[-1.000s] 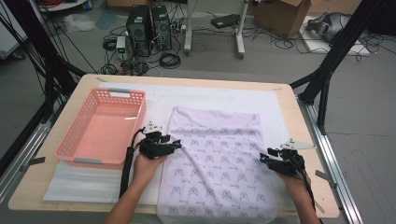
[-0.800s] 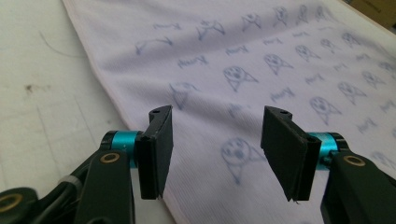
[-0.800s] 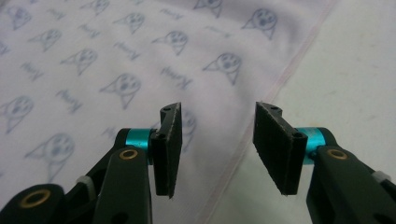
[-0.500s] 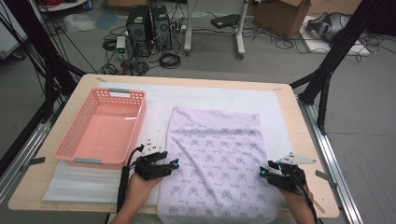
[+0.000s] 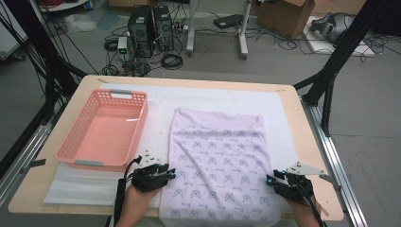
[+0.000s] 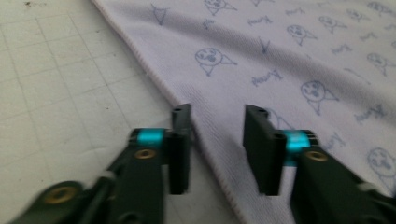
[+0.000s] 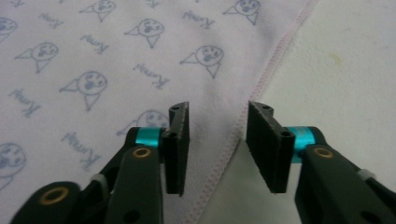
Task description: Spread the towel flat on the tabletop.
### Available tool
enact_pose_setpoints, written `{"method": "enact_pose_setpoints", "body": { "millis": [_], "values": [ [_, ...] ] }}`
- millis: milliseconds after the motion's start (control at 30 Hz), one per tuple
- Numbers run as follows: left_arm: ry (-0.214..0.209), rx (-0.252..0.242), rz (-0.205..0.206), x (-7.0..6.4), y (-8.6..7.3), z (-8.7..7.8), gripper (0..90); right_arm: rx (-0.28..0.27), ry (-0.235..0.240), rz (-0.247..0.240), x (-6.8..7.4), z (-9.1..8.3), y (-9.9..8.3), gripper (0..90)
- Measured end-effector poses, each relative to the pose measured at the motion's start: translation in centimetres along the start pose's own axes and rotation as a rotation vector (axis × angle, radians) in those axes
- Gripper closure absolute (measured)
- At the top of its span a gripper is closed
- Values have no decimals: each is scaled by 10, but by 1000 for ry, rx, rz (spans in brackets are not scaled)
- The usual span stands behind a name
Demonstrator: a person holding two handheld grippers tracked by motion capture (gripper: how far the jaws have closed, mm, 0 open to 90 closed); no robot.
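A pale lilac towel (image 5: 218,165) printed with small blue cartoon faces lies flat on the white mat, its near end hanging at the table's front edge. My left gripper (image 5: 169,173) is open at the towel's left hem near the front; its jaws straddle that hem (image 6: 205,140). My right gripper (image 5: 270,180) is open at the right hem near the front, with the pink-stitched edge (image 7: 233,135) between its jaws. Neither holds the cloth.
A pink plastic basket (image 5: 71,153) stands on the left of the table, nothing in it. A white gridded mat (image 5: 213,97) covers the wooden tabletop (image 5: 302,118). Black frame posts, computers and cables lie on the floor beyond.
Both grippers have drawn back toward the table's front edge along the towel's two side hems. The towel has not visibly moved.
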State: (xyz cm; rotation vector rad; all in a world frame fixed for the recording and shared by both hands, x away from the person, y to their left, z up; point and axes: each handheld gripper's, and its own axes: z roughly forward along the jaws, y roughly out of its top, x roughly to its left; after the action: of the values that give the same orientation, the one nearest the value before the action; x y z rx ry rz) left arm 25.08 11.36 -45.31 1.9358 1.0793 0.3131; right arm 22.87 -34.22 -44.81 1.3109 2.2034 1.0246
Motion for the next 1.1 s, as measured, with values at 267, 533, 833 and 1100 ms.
{"method": "enact_pose_setpoints", "body": {
  "millis": [267, 533, 833, 1100],
  "values": [
    [-28, 3, -55, 6, -5, -13, 873, 9, 50, 22, -3, -10, -3, 869],
    [-70, -30, -62, 6, -13, -27, 716, 36, 88, 25, -3, -26, -12, 597],
    [-96, -139, -52, 10, -5, -26, 486, -81, -26, 61, -11, -14, -3, 571],
    [-81, -166, -48, 14, -1, -24, 439, -12, -161, 21, -16, 11, 11, 567]
  ]
}}
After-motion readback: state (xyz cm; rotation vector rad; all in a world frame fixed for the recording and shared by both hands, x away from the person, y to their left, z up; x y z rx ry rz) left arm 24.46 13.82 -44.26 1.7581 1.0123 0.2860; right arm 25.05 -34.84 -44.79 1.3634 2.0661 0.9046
